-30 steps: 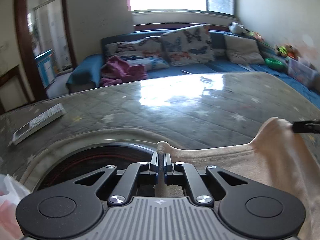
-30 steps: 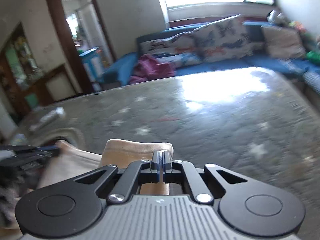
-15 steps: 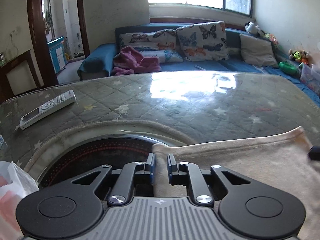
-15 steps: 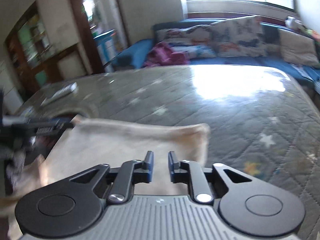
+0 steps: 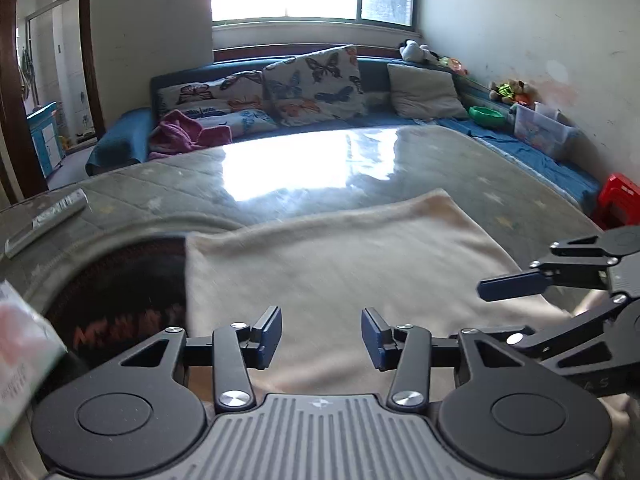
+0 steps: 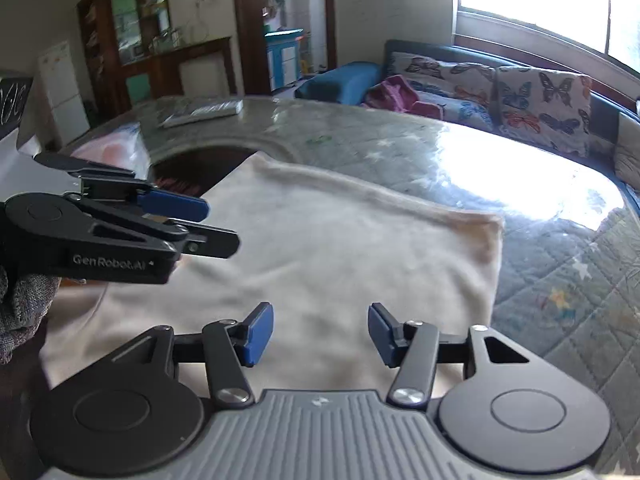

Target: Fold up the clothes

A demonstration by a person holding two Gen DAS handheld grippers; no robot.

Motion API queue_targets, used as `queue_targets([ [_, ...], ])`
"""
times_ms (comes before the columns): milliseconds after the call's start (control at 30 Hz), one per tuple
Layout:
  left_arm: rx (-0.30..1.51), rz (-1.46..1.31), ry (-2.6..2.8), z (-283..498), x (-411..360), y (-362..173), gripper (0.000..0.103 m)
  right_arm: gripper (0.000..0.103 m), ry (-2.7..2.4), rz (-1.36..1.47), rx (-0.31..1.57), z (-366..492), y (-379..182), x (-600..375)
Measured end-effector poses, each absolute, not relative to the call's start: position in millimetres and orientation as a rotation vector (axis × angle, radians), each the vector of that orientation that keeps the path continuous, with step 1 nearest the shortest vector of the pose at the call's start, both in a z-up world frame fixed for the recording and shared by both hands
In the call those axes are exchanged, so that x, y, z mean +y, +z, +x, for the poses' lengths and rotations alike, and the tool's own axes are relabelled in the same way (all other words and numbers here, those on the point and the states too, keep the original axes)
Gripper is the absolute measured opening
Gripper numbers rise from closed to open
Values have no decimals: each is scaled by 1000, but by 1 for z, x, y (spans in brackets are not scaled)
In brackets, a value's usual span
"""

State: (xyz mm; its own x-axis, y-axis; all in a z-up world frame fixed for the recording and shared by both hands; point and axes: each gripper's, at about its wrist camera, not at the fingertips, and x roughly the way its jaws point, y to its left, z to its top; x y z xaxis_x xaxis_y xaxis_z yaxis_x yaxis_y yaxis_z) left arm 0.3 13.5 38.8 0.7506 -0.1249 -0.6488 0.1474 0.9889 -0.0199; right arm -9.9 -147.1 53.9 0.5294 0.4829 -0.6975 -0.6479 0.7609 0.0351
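A beige cloth [image 5: 340, 264] lies spread flat on the quilted grey table [image 5: 320, 168]; it also shows in the right wrist view [image 6: 320, 248]. My left gripper [image 5: 321, 336] is open and empty, just above the cloth's near edge. My right gripper [image 6: 320, 334] is open and empty too, above the near part of the cloth. The right gripper shows at the right of the left wrist view [image 5: 560, 280], and the left gripper at the left of the right wrist view [image 6: 160, 220]. The cloth's left side partly covers a dark round mat [image 5: 120, 300].
A remote control [image 5: 48, 220] lies on the table at the far left. A white plastic bag [image 5: 20, 352] sits at the near left. A blue sofa with butterfly pillows [image 5: 312, 80] and a pink garment [image 5: 188, 132] stand behind the table. A red stool [image 5: 618, 200] is at the right.
Both grippers were shut on the cloth's corners a second ago. They have opened, let go and pulled back. The cloth now lies flat on the table.
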Motion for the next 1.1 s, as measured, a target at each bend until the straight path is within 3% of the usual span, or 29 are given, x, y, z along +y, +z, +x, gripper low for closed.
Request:
queue_targets([
  [367,729,47,-132,-27,5,27,48,64,745,-381,720,-79,49,-142],
  [1100,730,50,-97,-36,7,19,56,64,801,-461,677,-122,59,-144],
])
